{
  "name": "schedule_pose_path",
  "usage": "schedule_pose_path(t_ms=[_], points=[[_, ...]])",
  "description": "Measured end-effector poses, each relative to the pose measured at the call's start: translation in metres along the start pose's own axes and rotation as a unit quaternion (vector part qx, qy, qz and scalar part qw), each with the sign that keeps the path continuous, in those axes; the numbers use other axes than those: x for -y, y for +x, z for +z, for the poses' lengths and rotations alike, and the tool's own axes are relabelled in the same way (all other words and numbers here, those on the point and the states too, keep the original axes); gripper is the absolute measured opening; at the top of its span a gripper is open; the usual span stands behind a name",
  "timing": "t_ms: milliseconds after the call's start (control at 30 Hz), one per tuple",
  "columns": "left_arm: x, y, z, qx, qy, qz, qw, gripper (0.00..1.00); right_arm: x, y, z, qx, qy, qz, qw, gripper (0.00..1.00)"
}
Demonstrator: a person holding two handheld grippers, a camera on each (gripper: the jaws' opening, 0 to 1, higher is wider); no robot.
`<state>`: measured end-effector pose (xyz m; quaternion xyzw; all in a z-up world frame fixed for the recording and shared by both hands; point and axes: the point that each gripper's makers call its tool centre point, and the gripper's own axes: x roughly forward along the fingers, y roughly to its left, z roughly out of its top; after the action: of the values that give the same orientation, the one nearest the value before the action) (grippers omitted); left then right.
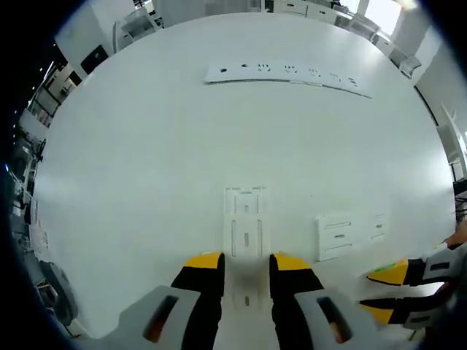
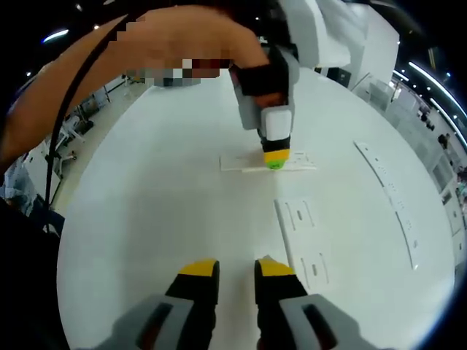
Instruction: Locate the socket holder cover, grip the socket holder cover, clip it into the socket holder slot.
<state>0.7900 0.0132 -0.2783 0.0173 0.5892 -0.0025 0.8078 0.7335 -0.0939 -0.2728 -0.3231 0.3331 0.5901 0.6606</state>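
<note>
White table (image 1: pixel 146 182) bears flat white slotted cover (image 1: pixel 246 219).

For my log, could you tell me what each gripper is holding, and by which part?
The left gripper straddles the near end of a flat white plate on the table; grip uncertain. The right gripper holds nothing.

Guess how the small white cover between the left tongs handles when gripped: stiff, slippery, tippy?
The cover looks like thin, flat moulded plastic with slots, so probably stiff and light. It lies flat on the smooth white table, so it likely slides rather than tips when nudged. The left tongs straddle its near end; a thin edge may slip from the pads.
</note>
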Motion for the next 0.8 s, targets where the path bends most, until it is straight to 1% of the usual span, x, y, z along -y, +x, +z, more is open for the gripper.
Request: schedule_pose_path(t_ms=[67,200,433,467,600,800], points=[[0.002,0.000,0.000,0.007,-0.001,0.000,1.0000,0.25,0.001,0.000,0.000,-0.001,0.001,-0.001,1.0000,0.21],[-0.004,0.002,0.013,0.023,-0.006,-0.002,0.9997,0.25,0.002,0.000,-0.001,0.002,0.004,-0.003,1.0000,0.21],[-0.009,0.004,0.024,0.038,-0.010,-0.001,0.9992,0.25,-0.001,-0.002,-0.002,0.005,0.008,-0.008,0.9999,0.21],[-0.010,0.005,0.026,0.041,-0.012,-0.001,0.9991,0.25,0.002,-0.001,-0.001,0.005,0.009,-0.007,0.9999,0.21],[-0.008,0.004,0.023,0.049,-0.015,-0.001,0.9987,0.25,0.005,-0.002,0.001,0.008,0.011,-0.010,0.9999,0.21],[-0.011,0.005,0.030,0.060,-0.021,-0.003,0.9980,0.25,0.008,-0.004,0.002,0.012,0.014,-0.014,0.9997,0.20]])
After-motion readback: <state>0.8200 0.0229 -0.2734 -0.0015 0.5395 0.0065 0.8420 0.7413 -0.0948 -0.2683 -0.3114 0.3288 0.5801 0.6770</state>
